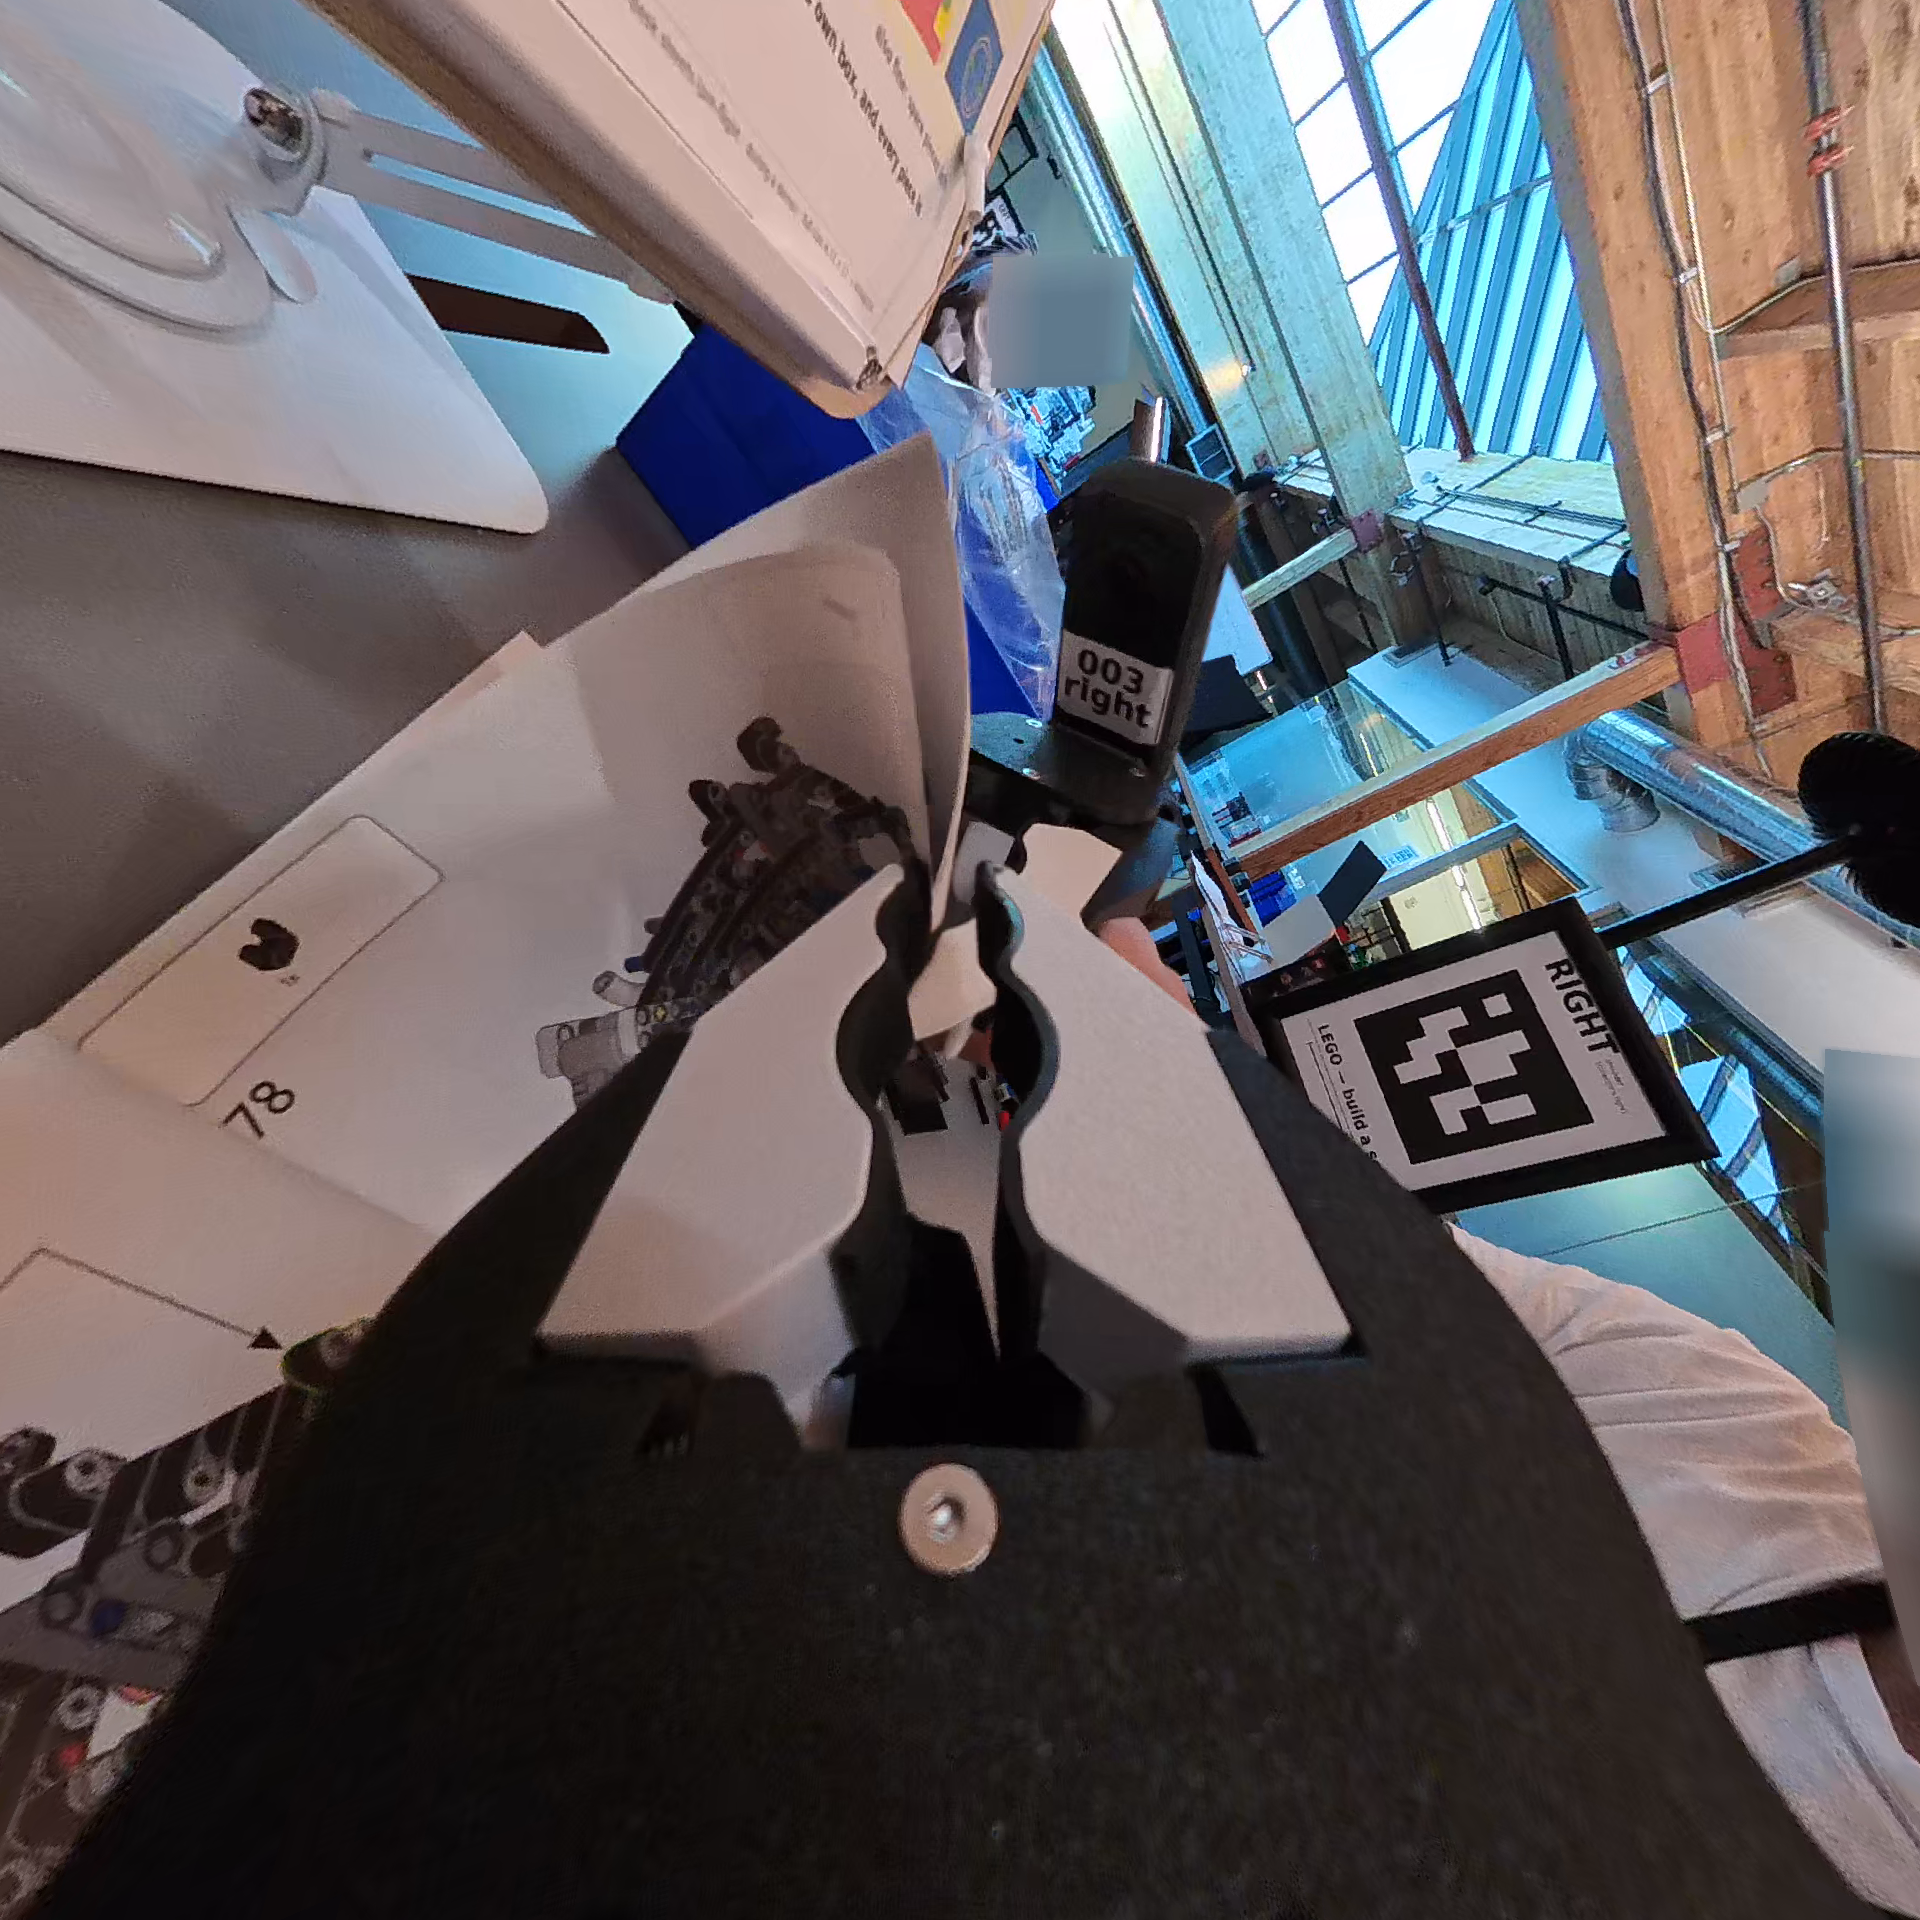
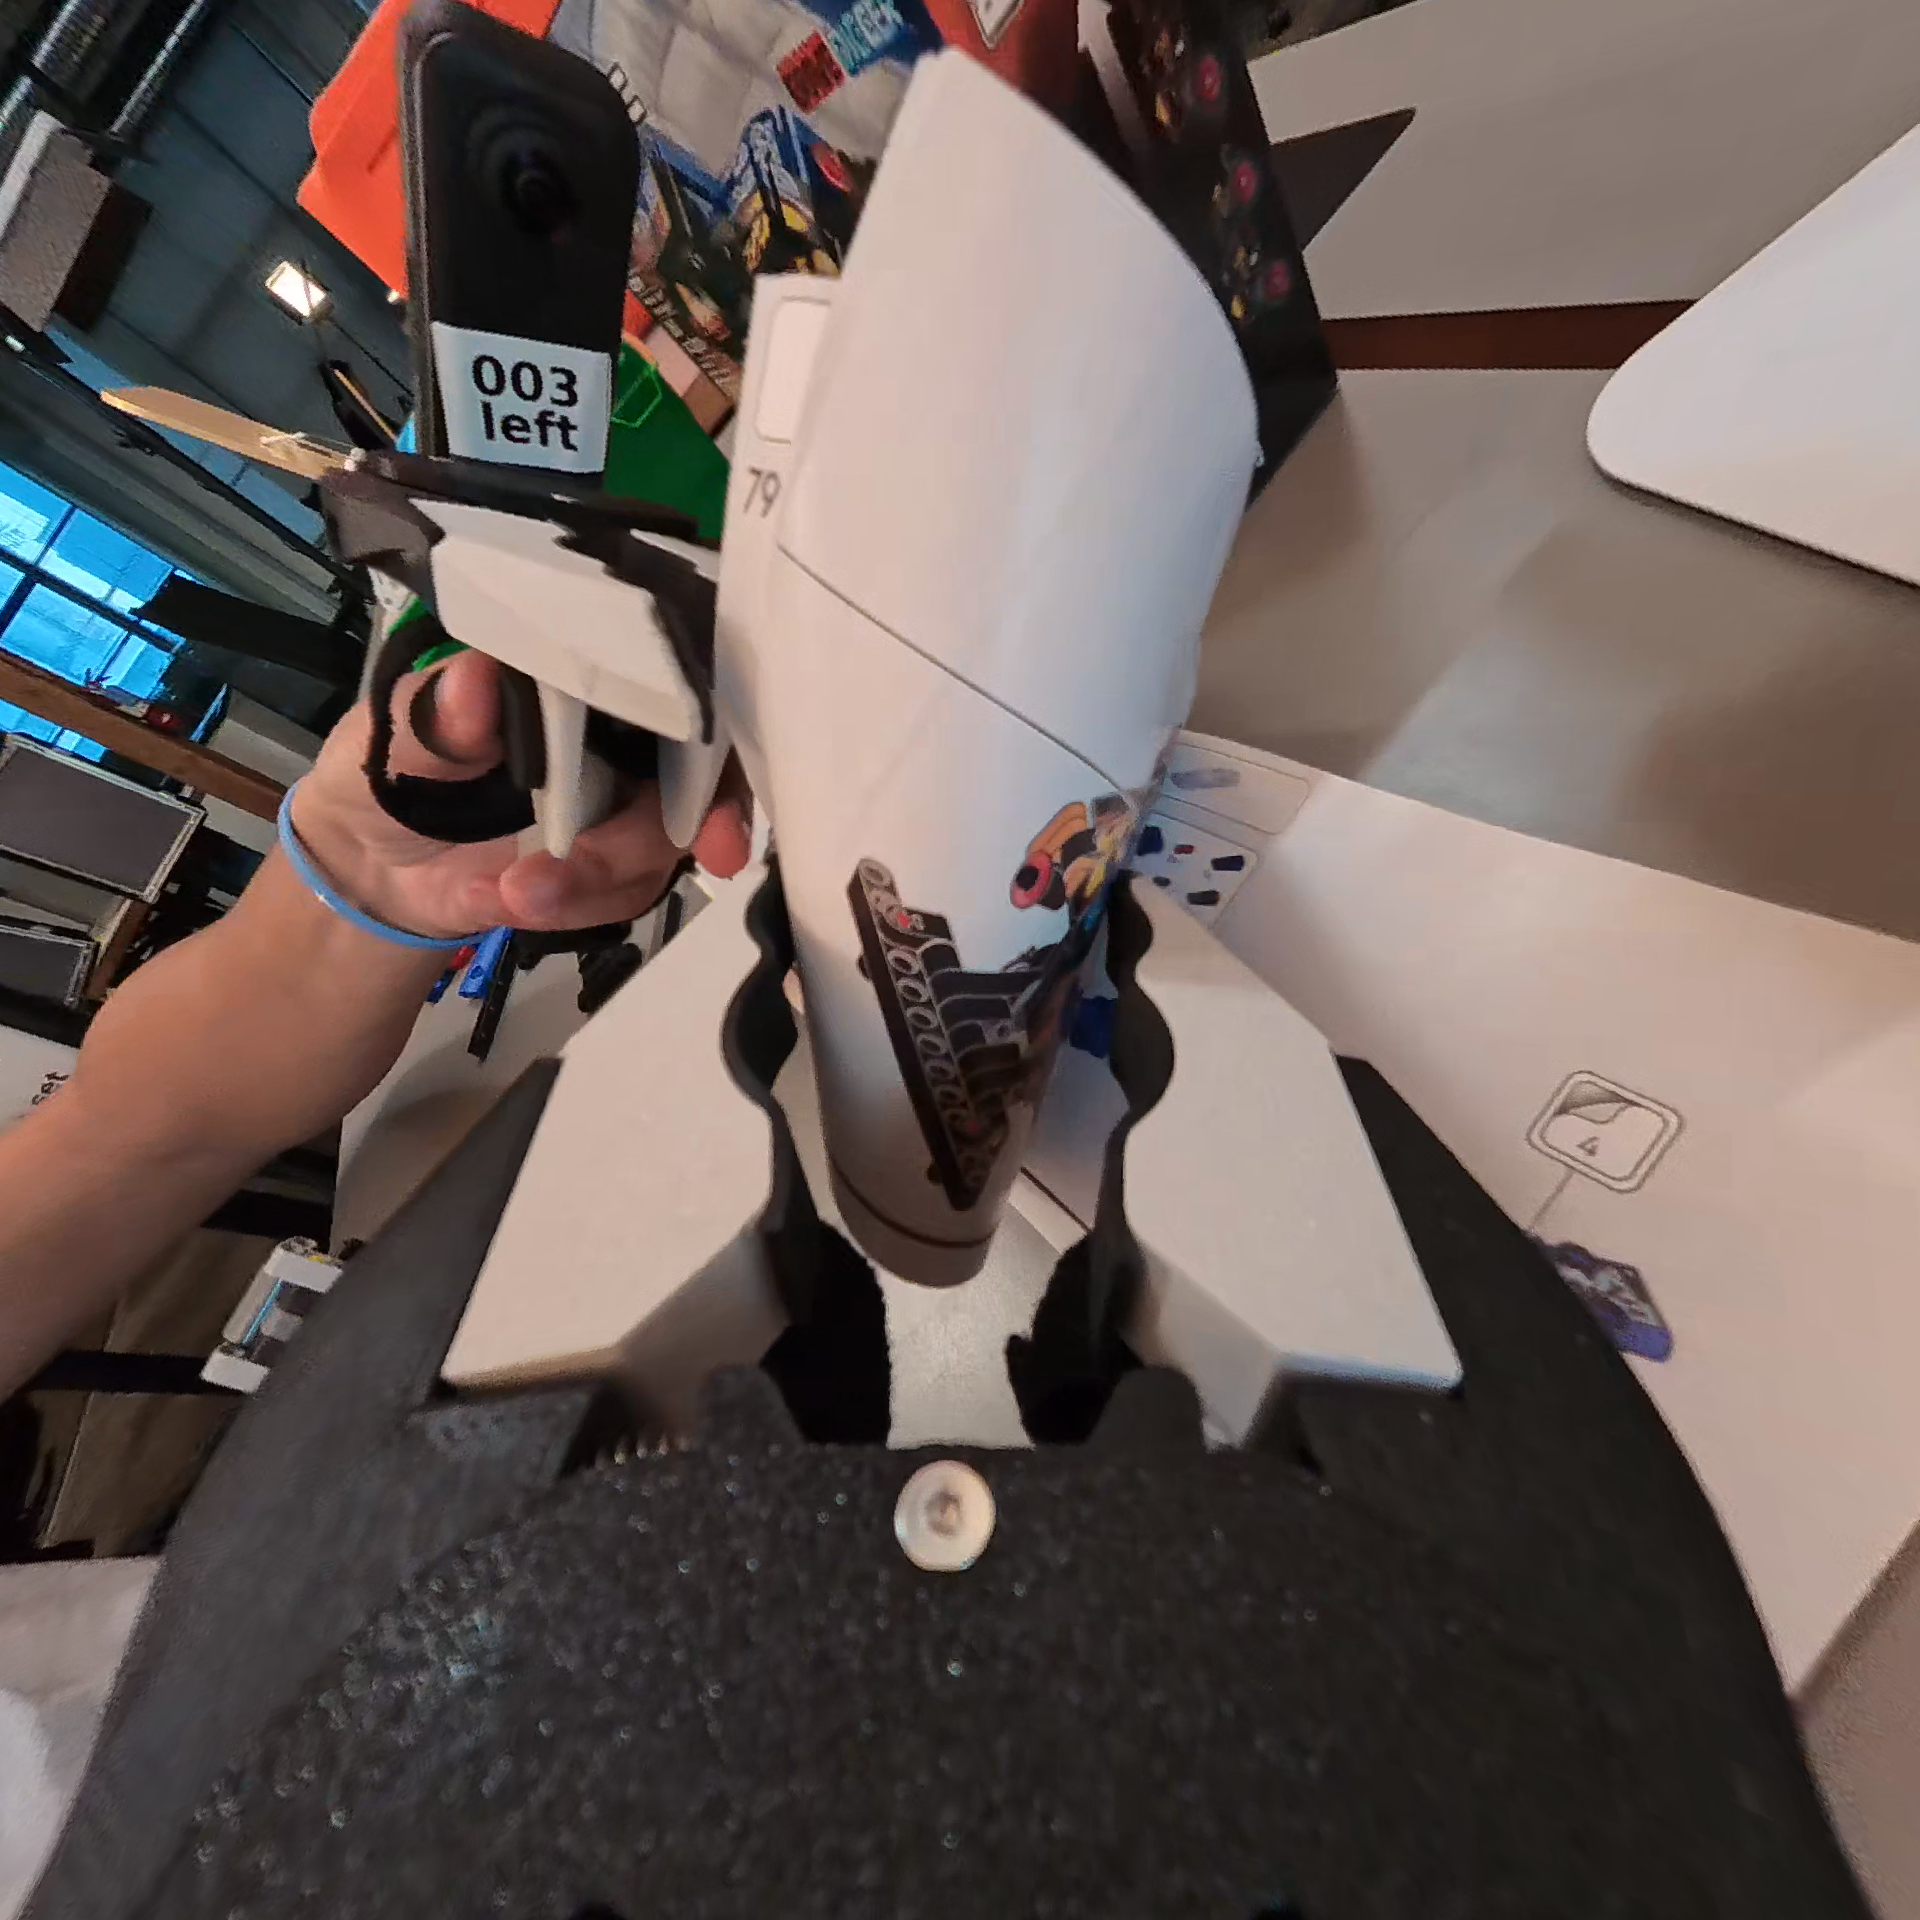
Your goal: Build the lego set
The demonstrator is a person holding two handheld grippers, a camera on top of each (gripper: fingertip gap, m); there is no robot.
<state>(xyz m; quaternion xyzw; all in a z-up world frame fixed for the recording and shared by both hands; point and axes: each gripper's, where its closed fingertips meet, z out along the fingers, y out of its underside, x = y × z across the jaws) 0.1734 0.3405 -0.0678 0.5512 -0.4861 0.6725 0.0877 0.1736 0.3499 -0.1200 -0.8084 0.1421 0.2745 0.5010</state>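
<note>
The open instruction booklet (image 1: 468, 935) lies on the grey table (image 1: 208, 675), showing printed build steps. My left gripper (image 1: 951, 883) is shut on the edge of a lifted page (image 1: 914, 623) and holds it upright and curled. In the right wrist view this page (image 2: 987, 520) stands bowed between the fingers of my right gripper (image 2: 951, 914), which is open around it; I cannot tell whether its pads touch the paper. The left gripper (image 2: 665, 644) shows there pinching the page's left edge, held by a hand. The right gripper's body (image 1: 1132, 623) shows just behind the page.
A white stand base (image 1: 260, 364) lies at the far left of the table. A blue bin (image 1: 727, 436) and a plastic bag are behind the booklet. A framed marker sign (image 1: 1475, 1070) stands to the right. The colourful set box (image 2: 727, 156) and a white board (image 2: 1787, 416) are beyond. Spacing between my two grippers at the tips: around 5 cm.
</note>
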